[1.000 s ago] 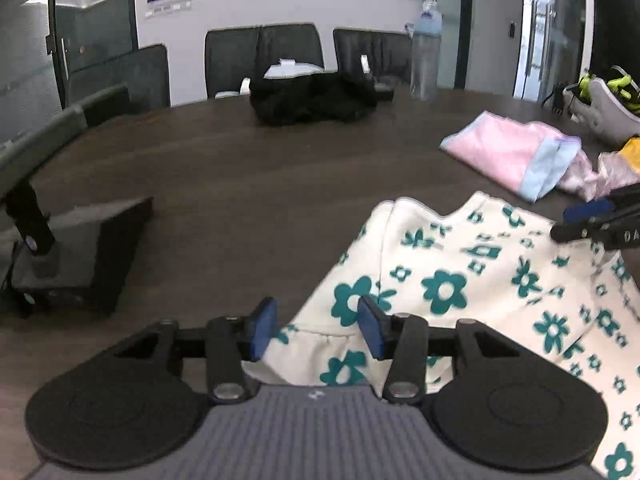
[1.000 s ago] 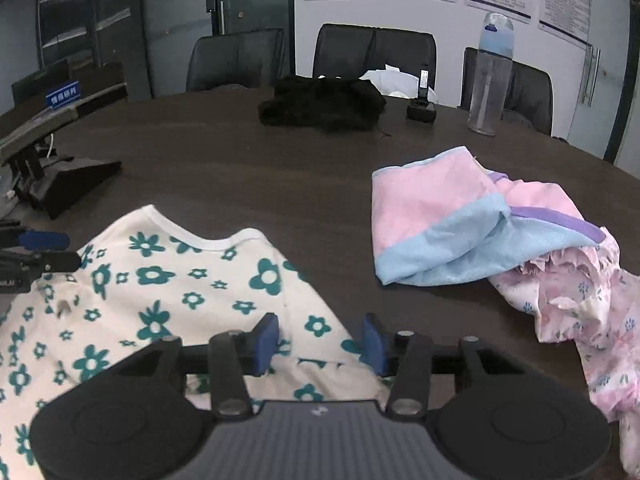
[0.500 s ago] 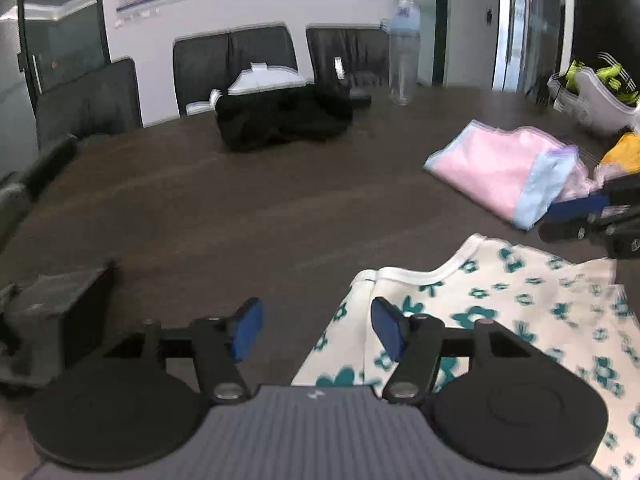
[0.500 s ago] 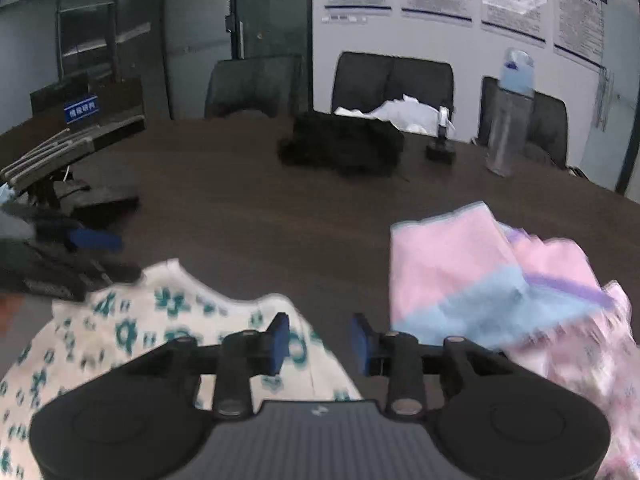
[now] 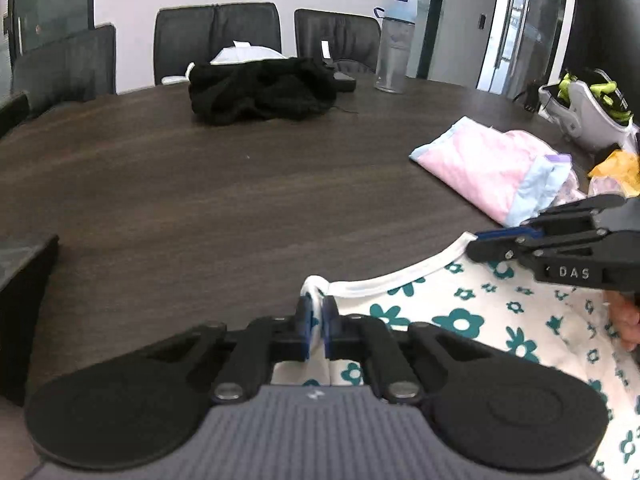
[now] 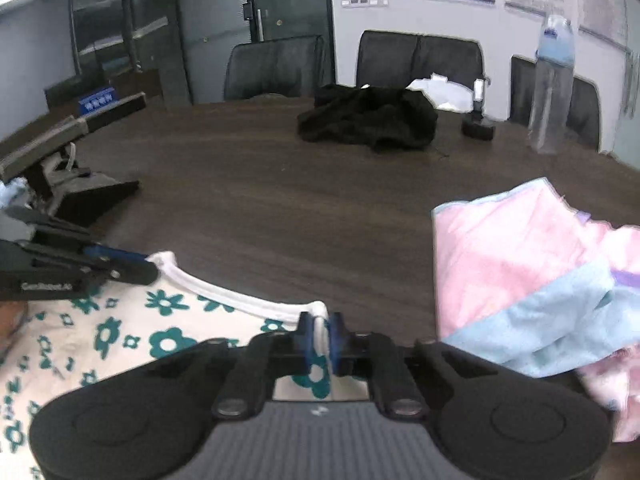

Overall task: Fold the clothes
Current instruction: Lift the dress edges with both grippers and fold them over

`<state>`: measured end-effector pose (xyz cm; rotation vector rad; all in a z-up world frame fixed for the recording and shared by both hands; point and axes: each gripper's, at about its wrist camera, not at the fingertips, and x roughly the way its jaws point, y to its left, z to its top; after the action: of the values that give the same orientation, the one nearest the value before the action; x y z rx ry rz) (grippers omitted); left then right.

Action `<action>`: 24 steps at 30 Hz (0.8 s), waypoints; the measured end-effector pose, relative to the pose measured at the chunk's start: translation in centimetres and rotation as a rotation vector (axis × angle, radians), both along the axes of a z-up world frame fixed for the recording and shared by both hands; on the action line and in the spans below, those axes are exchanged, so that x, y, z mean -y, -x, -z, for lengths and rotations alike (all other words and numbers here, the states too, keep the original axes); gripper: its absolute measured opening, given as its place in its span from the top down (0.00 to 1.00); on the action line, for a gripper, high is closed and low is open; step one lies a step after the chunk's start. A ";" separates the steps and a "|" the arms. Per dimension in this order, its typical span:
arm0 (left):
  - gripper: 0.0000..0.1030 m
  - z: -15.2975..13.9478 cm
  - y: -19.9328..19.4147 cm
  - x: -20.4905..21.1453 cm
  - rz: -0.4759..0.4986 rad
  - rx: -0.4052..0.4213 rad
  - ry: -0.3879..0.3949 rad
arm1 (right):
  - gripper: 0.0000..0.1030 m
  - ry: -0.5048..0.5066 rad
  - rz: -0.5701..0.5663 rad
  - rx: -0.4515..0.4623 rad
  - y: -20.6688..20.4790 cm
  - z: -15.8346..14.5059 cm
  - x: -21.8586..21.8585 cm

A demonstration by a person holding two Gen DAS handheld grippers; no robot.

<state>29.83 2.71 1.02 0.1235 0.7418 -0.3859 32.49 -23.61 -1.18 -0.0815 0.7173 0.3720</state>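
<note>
both tongs, left [image 5: 316, 320] and right [image 6: 320, 334], pinch the floral garment [image 5: 500, 320] by its white-trimmed edge above the table [image 5: 240, 200]; folding looks barely started.

left gripper [image 5: 317, 322]: fingers pinched on fabric | right gripper [image 6: 320, 334]: fingers pinched on fabric

At the far edge of the dark tabletop [image 5: 224, 184], a clear water bottle [image 5: 394, 40] stands upper right, black office chairs [image 5: 218, 36] line the white wall behind, and a black stand [image 6: 86, 196] sits at left.
</note>
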 end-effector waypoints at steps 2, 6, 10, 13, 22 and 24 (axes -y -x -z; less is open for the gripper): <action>0.95 0.2 0.0 0.2 -0.008 0.018 -0.014 | 0.95 0.010 0.019 -0.004 -0.1 -0.1 -0.1; 0.87 -0.1 0.6 0.5 0.025 0.038 -0.049 | 0.83 0.073 0.003 0.002 0.3 -1.1 -0.1; 0.57 -2.3 2.8 -1.1 0.029 0.059 -0.044 | 0.82 0.068 0.023 0.062 3.3 -3.6 2.4; 0.68 -0.9 5.1 -1.7 0.003 0.068 -0.152 | 0.83 0.096 0.053 0.038 5.7 -2.6 4.6; 0.82 -1.3 9.8 -3.7 -0.048 0.140 -0.145 | 0.92 0.192 0.152 0.059 10.1 -1.0 6.1; 0.78 -2.7 11.1 -3.5 -0.016 0.163 -0.103 | 0.89 0.128 0.117 0.106 11.2 -2.6 5.6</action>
<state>18.75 6.20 3.71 0.2428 0.6010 -0.3179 21.26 -29.25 1.42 -0.1781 0.6369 0.2083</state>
